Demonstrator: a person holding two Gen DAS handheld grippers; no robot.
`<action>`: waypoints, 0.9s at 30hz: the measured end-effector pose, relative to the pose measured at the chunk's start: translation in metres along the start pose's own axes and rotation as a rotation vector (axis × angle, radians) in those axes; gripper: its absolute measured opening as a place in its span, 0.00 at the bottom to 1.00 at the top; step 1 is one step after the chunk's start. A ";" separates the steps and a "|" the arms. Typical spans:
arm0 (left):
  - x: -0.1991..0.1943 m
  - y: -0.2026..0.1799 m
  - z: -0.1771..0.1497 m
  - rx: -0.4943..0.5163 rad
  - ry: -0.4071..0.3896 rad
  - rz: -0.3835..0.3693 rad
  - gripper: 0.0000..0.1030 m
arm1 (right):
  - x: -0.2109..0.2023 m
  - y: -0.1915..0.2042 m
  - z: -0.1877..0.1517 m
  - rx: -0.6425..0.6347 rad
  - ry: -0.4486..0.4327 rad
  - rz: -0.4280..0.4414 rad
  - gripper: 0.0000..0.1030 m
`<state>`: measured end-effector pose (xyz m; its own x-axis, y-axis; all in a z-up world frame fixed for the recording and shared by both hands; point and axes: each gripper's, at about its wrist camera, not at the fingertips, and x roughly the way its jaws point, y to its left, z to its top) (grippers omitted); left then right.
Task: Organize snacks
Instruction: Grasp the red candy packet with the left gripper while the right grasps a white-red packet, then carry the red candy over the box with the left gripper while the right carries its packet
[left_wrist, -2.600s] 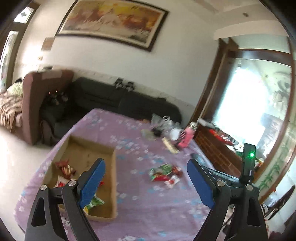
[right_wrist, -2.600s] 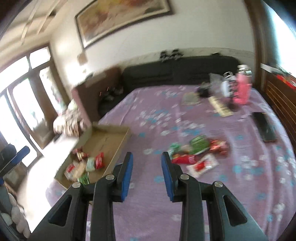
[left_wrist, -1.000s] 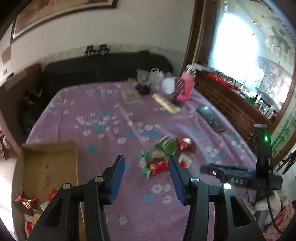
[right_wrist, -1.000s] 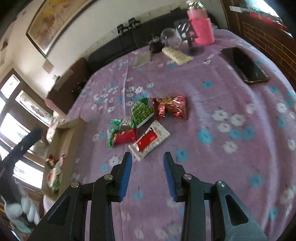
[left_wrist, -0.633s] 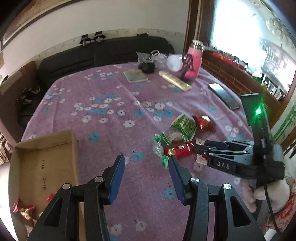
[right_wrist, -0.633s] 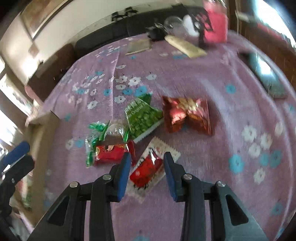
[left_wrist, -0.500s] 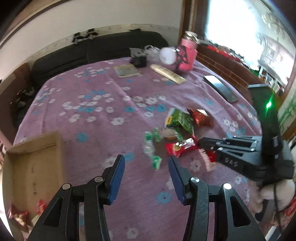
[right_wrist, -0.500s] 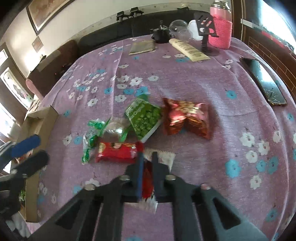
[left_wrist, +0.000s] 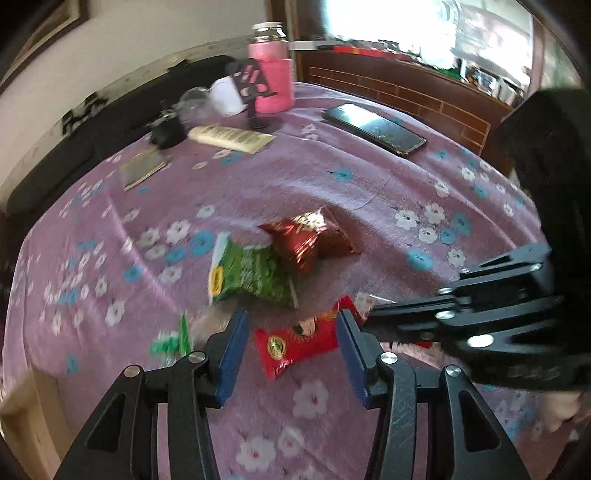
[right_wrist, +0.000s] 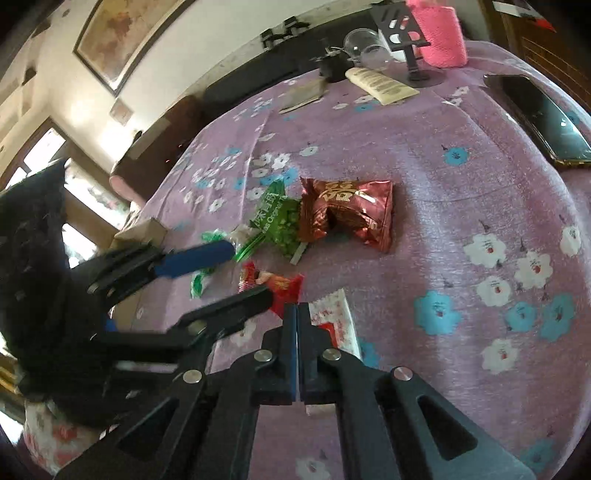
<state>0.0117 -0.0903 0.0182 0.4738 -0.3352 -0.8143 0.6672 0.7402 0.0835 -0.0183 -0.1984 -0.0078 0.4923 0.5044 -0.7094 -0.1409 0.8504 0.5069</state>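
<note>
- The desk (left_wrist: 369, 192) wears a purple flowered cloth; at its far end stand a pink bottle (left_wrist: 271, 74), a black phone stand (left_wrist: 255, 86) and a cream tube (left_wrist: 231, 137), with a dark phone (left_wrist: 375, 127) well apart.
- Mid-desk lie a maroon foil snack bag (right_wrist: 347, 212) touching a green pea packet (right_wrist: 280, 221).
- The left tongs (left_wrist: 290, 341), spread wide, straddle a red snack packet (left_wrist: 299, 341) without touching it.
- The right tongs (right_wrist: 297, 347), pressed together, pinch a white-and-red sachet (right_wrist: 336, 317), just beside the left tongs.
</note>
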 end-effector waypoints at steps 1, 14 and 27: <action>0.002 -0.002 0.001 0.019 0.002 -0.014 0.50 | -0.004 0.000 0.000 -0.004 -0.008 0.001 0.01; -0.005 -0.030 -0.021 0.076 0.086 -0.118 0.34 | -0.011 -0.026 0.010 0.068 -0.046 -0.068 0.17; -0.025 -0.022 -0.062 -0.084 0.049 -0.031 0.23 | -0.007 0.004 -0.010 -0.094 0.047 -0.121 0.22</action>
<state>-0.0504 -0.0620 0.0014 0.4233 -0.3315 -0.8432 0.6297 0.7768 0.0107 -0.0309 -0.1968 -0.0057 0.4701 0.4018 -0.7859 -0.1640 0.9146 0.3695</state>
